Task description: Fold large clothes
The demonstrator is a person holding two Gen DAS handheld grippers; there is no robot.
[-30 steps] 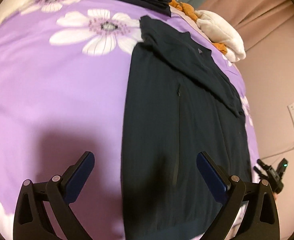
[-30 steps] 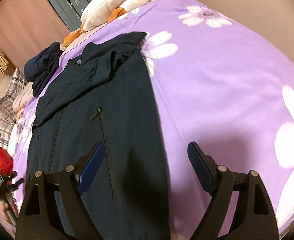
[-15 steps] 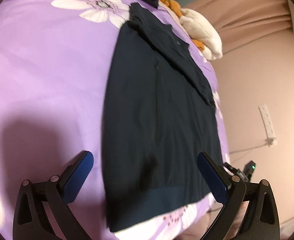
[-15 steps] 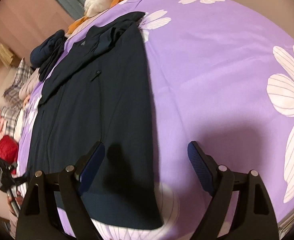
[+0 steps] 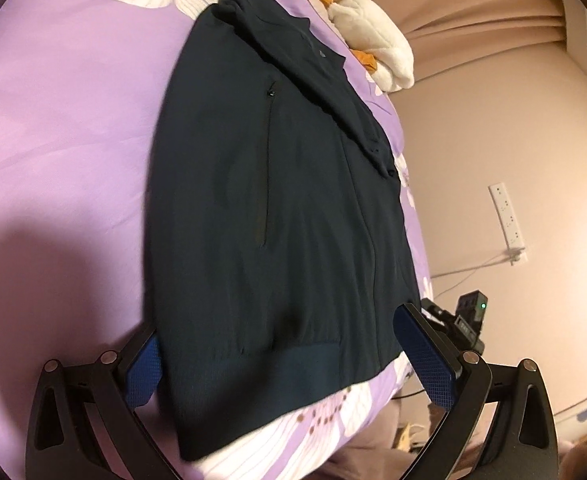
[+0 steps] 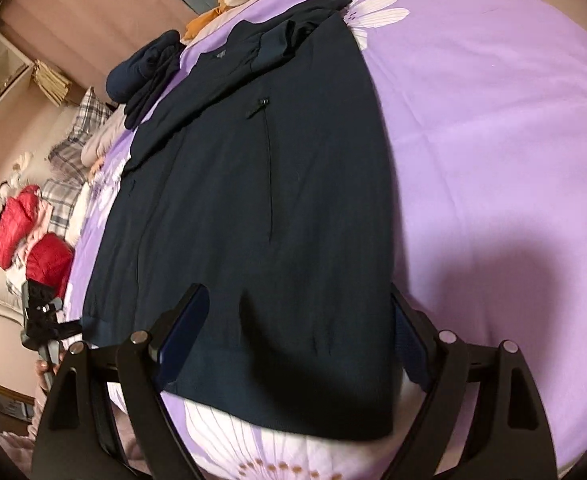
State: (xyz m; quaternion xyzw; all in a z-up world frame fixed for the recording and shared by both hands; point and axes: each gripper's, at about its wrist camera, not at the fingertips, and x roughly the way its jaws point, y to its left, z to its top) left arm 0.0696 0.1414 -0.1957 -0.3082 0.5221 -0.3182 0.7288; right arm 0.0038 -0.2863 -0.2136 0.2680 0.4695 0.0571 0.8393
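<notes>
A dark navy zip jacket (image 5: 277, 200) lies flat on a purple flowered bedspread (image 5: 53, 120), sleeves folded across its upper part, ribbed hem (image 5: 277, 376) toward me. My left gripper (image 5: 289, 360) is open, its blue pads (image 5: 425, 360) straddling the hem's left half. In the right wrist view the jacket (image 6: 253, 200) fills the middle on the bedspread (image 6: 493, 140). My right gripper (image 6: 297, 336) is open, its fingers on either side of the hem's right corner (image 6: 333, 400). Neither holds cloth.
A folded dark garment (image 6: 145, 68) and white and orange clothes (image 5: 373, 40) lie at the far end of the bed. Red and plaid items (image 6: 29, 236) lie beside the bed. A wall socket strip (image 5: 507, 216) and the other gripper (image 5: 465, 320) show on the right.
Both grippers have drawn back toward the jacket's hem, which has come into view between the fingers. Both have stayed open. The jacket has not moved.
</notes>
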